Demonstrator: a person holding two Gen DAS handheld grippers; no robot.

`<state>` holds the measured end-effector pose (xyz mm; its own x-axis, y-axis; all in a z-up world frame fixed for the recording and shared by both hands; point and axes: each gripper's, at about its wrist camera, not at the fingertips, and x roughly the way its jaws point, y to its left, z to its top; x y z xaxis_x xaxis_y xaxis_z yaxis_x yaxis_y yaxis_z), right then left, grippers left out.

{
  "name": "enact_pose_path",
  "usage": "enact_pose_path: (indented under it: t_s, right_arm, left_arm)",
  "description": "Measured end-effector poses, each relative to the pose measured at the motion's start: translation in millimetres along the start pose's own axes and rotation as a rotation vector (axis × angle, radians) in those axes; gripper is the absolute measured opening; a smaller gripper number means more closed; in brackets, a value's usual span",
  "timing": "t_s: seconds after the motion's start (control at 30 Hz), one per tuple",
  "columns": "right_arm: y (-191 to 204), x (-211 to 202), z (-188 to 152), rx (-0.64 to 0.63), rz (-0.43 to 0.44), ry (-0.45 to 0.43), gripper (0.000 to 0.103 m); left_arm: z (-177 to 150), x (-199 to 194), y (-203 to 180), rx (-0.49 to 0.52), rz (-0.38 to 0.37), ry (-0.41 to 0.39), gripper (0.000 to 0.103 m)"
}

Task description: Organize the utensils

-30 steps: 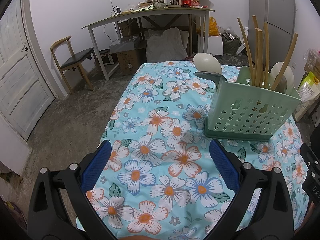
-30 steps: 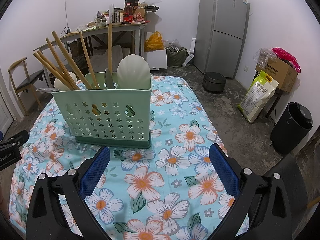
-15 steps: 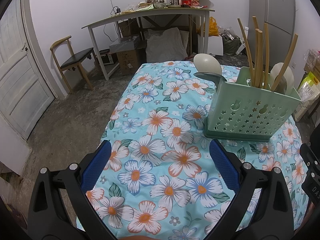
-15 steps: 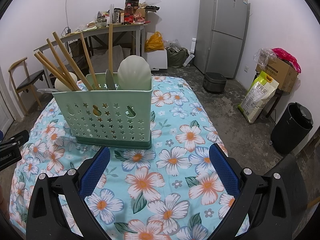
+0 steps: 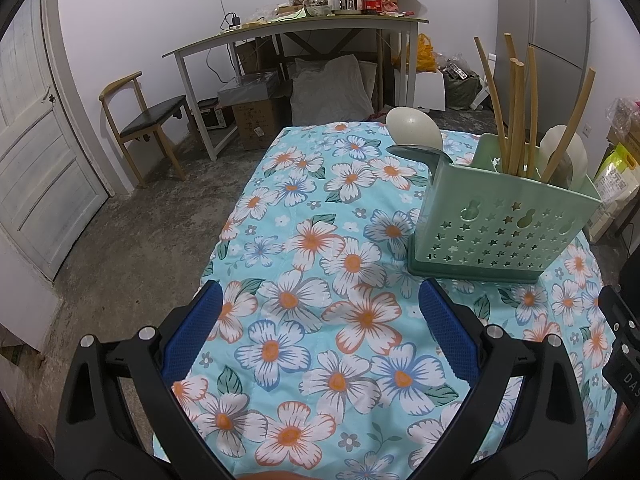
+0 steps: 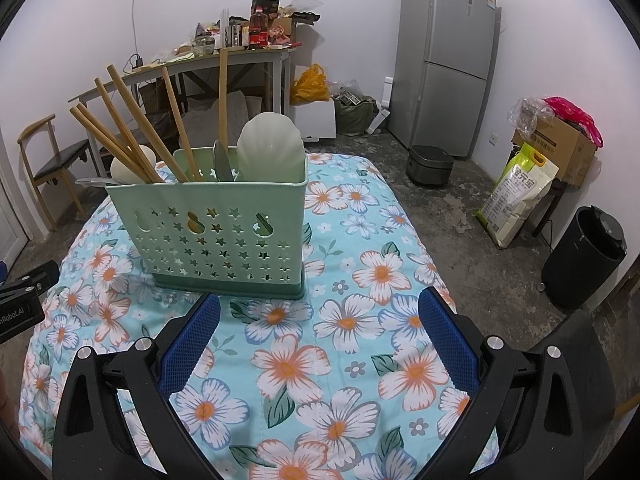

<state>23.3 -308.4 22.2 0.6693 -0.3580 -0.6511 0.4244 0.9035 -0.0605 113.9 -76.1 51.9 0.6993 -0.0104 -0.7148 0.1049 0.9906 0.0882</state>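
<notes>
green perforated caddy [image 6: 224,236] upright, chopsticks [image 6: 132,132] leaning inside

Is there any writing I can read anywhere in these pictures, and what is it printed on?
"nRobot.AI", cut off at the frame edge: on the left gripper body, seen from the right wrist.
"DAS", cut off: on the right gripper body, seen from the left wrist.
Large printed characters on the yellow-and-white sack: too blurred to read.
Labels on the fridge door: too small.
Label on the red bottle: too small.
Cardboard box print: unreadable.
</notes>
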Motion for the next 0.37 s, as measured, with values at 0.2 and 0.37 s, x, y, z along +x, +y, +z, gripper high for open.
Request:
enact_pose_path:
  t_s: [0.2, 0.37]
  right_arm:
    - [0.9, -0.4, 0.7, 0.001, 0.001, 0.0, 0.096]
    - [0.3, 0.0, 0.5, 0.0, 0.001, 0.001, 0.096]
  left_arm:
    - [0.0, 0.0, 0.4, 0.0, -0.001, 0.002, 0.095]
    - [-2.5, -0.9, -1.9, 0.001, -0.003, 0.005, 0.095]
